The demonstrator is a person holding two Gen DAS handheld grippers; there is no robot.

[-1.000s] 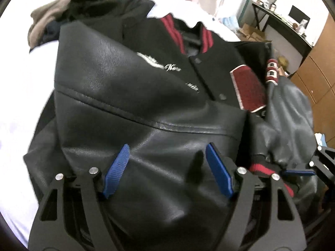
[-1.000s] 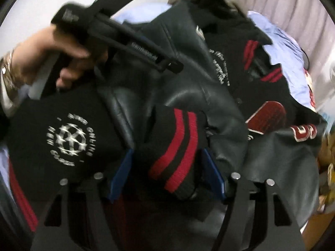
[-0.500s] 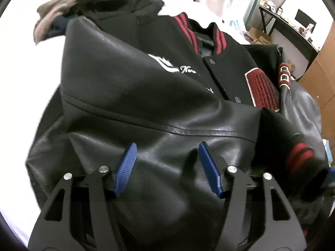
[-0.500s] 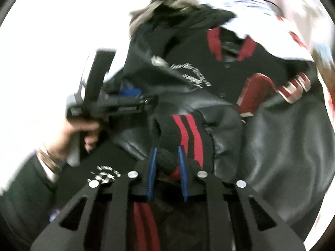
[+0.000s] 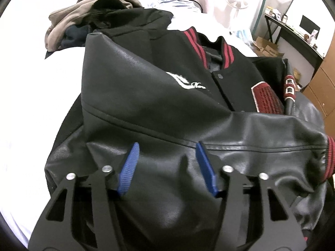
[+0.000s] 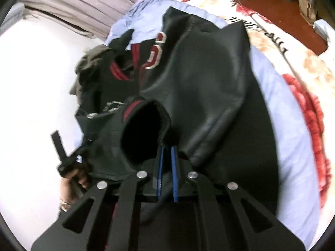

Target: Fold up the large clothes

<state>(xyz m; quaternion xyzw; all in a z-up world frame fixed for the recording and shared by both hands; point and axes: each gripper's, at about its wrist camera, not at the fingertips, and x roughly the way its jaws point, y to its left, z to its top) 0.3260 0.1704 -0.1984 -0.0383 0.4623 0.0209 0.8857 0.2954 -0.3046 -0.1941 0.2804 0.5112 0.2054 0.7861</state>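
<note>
A black varsity jacket [image 5: 146,96] with leather sleeves and red-striped collar lies on the bed. One leather sleeve is folded across its front, its red-striped cuff [image 5: 329,156] at the far right. My left gripper [image 5: 166,152] is open, its blue pads resting on the sleeve near the seam. My right gripper [image 6: 166,149] is shut on the rim of the sleeve cuff [image 6: 146,125] and holds it lifted, the cuff opening facing the camera. The left gripper and hand [image 6: 69,163] show at the lower left of the right wrist view.
A heap of beige and dark clothes [image 5: 94,10] lies at the far end of the white bed [image 5: 31,104]. A floral blanket [image 6: 303,96] lies under the jacket's right side. A desk [image 5: 293,31], boxes and a wooden cabinet [image 5: 322,87] stand to the right.
My right gripper closed on the striped cuff and lifted it, swinging toward the right over the jacket. The sleeve stretched out to the right. My left gripper stayed open on the sleeve.
</note>
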